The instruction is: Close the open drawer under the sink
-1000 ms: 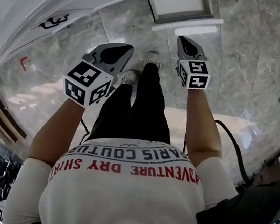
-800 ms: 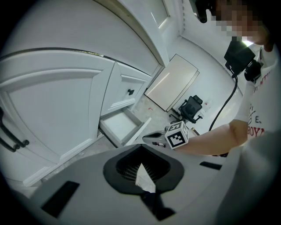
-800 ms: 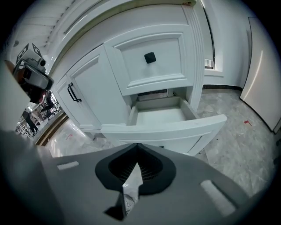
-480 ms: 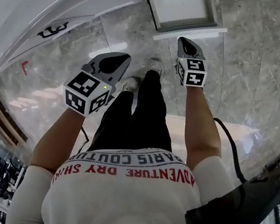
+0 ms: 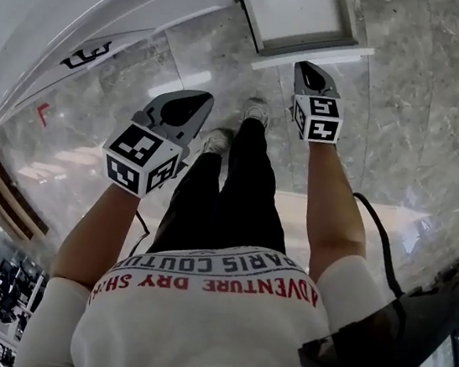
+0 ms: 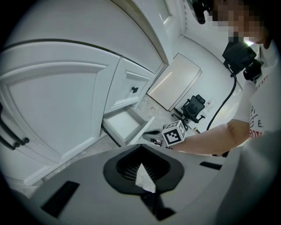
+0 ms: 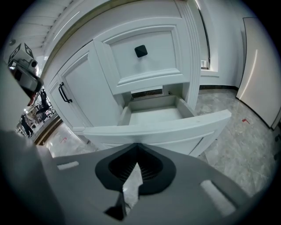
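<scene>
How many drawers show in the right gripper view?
2. A closed drawer with a black knob sits on top; the open drawer is pulled out directly below it. Others may lie out of frame.

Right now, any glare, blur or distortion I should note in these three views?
Head view: heavy fisheye bowing, bright glare on the marble floor, open drawer sharp. Left gripper view: dark round vignette, a mosaic patch top right. Right gripper view: vignette, bowed cabinet lines, the drawer's front crisp.

White red-lettered T-shirt [image 5: 201, 327], black trousers [image 5: 228, 191], pale shoes [image 5: 255, 111]; grey left claw [image 5: 202, 98] and right claw [image 5: 303, 67].
</scene>
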`<state>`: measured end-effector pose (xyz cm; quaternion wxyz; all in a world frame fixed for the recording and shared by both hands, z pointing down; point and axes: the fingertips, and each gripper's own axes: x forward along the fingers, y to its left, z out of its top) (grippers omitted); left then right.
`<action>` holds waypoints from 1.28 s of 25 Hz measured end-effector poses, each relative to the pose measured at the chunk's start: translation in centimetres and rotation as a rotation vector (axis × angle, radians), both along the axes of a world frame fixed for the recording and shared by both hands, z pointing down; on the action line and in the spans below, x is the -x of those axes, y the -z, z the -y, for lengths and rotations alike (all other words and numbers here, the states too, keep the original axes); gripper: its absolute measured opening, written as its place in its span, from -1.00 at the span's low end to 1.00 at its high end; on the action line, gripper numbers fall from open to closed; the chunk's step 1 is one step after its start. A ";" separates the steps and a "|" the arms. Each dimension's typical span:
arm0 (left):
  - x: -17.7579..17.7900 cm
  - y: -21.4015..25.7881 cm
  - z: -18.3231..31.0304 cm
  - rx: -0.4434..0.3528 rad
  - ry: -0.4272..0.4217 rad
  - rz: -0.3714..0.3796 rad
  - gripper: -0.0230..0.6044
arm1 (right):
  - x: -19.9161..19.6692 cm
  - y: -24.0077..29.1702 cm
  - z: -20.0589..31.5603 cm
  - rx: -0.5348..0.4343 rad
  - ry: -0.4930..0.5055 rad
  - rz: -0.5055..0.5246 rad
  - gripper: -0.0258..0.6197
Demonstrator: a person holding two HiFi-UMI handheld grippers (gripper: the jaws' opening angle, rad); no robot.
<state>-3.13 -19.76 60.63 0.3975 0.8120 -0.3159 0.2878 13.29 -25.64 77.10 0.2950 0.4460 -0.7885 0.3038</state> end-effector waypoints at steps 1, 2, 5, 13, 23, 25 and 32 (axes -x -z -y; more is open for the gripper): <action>-0.1 -0.1 0.1 0.001 0.000 0.000 -0.92 | 0.0 0.0 0.1 -0.001 0.004 -0.001 -0.92; -0.2 -0.1 0.1 0.003 -0.002 -0.001 -0.92 | -0.1 -0.1 0.2 -0.002 0.008 -0.002 -0.92; -0.4 -0.1 0.0 0.006 -0.014 0.002 -0.92 | 0.0 0.0 0.7 -0.010 0.004 0.006 -0.92; 0.1 -0.4 0.3 0.011 -0.016 0.003 -0.92 | 1.2 -0.1 3.0 -0.021 0.001 0.010 -0.92; 1.8 -0.7 1.5 0.009 0.009 0.019 -0.92 | 3.3 0.4 8.5 -0.048 0.011 0.019 -0.92; 2.0 -0.8 1.8 0.009 0.016 0.019 -0.92 | 3.7 0.3 9.4 -0.053 0.022 0.015 -0.92; 2.7 -1.1 2.5 0.011 0.030 0.018 -0.92 | 4.8 0.0 12.3 -0.061 0.002 0.017 -0.92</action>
